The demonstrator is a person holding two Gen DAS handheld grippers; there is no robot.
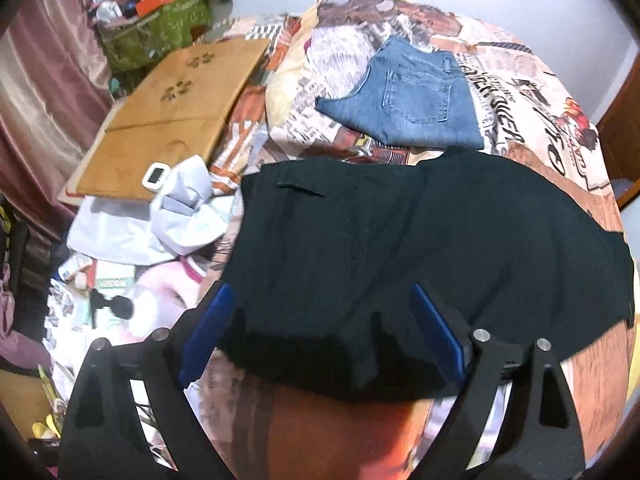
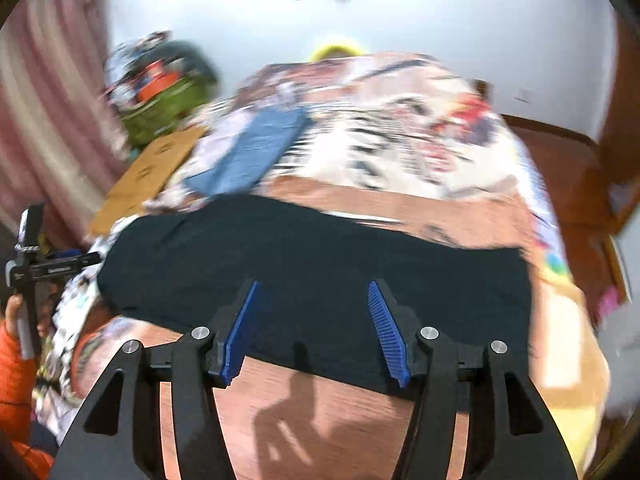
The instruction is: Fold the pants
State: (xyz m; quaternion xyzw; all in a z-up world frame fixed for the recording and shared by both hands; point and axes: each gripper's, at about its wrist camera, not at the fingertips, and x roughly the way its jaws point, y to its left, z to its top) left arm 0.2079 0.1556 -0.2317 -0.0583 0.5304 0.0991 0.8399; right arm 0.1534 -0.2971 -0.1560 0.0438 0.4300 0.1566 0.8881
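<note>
The black pants (image 1: 400, 248) lie folded across the middle of the frame on the printed bedcover (image 1: 532, 92), both the left gripper (image 1: 320, 312) and the right gripper (image 2: 314, 308) released above the near edge, so the next grasp should take all layers together at that edge, I judge.

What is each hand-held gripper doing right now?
Left hand-held gripper: open, holding nothing, above the black pants.
Right hand-held gripper: open, holding nothing.

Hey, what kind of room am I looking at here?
Most likely a bedroom in a home. A bed with a printed bedspread fills the view, folded blue jeans and black pants lie on it, and a pink curtain hangs along one side beside household clutter.
</note>
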